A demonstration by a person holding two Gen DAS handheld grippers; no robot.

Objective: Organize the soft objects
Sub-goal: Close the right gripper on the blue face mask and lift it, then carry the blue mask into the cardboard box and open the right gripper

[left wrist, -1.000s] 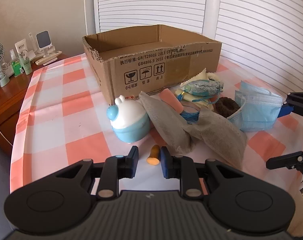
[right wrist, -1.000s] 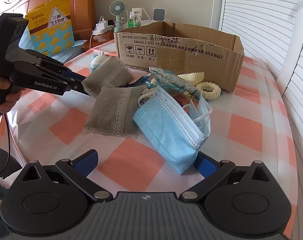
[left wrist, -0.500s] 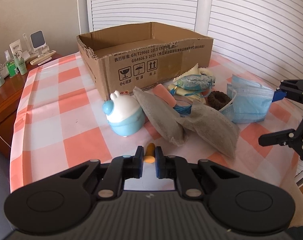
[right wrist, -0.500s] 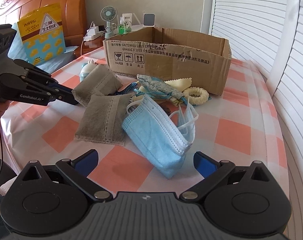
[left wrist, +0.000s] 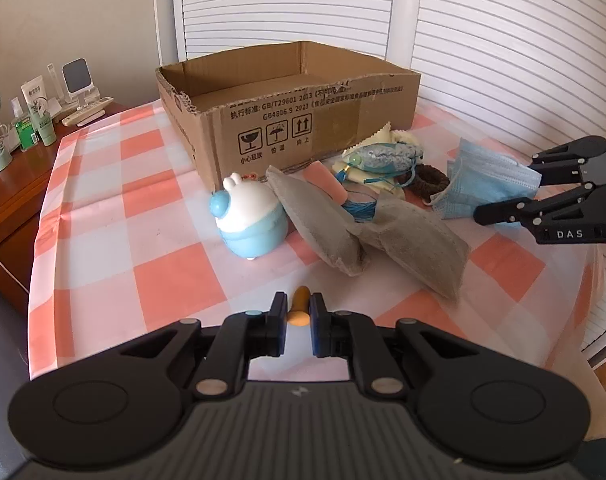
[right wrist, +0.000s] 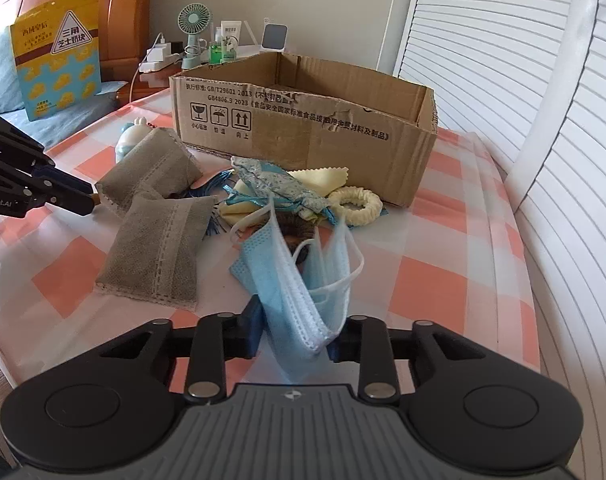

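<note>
Nothing seems to be in the box [left wrist: 287,92] yet, though its floor is only partly visible. The left gripper [left wrist: 297,322] is clamped on one orange earplug [left wrist: 299,308] low over the desk [left wrist: 103,216]; the right gripper [right wrist: 297,340] is clamped on one blue mask [right wrist: 295,280], lifted. Left in front of the box: two grey pouches [right wrist: 159,252], one cream ring [right wrist: 355,204], one brown scrunchie [left wrist: 431,180], one yellow cloth [right wrist: 323,178], one rabbit toy [left wrist: 251,220].

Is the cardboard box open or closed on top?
Open. The box has no lid or flaps over it; both views show its inner walls. Its floor is mostly hidden.
</note>
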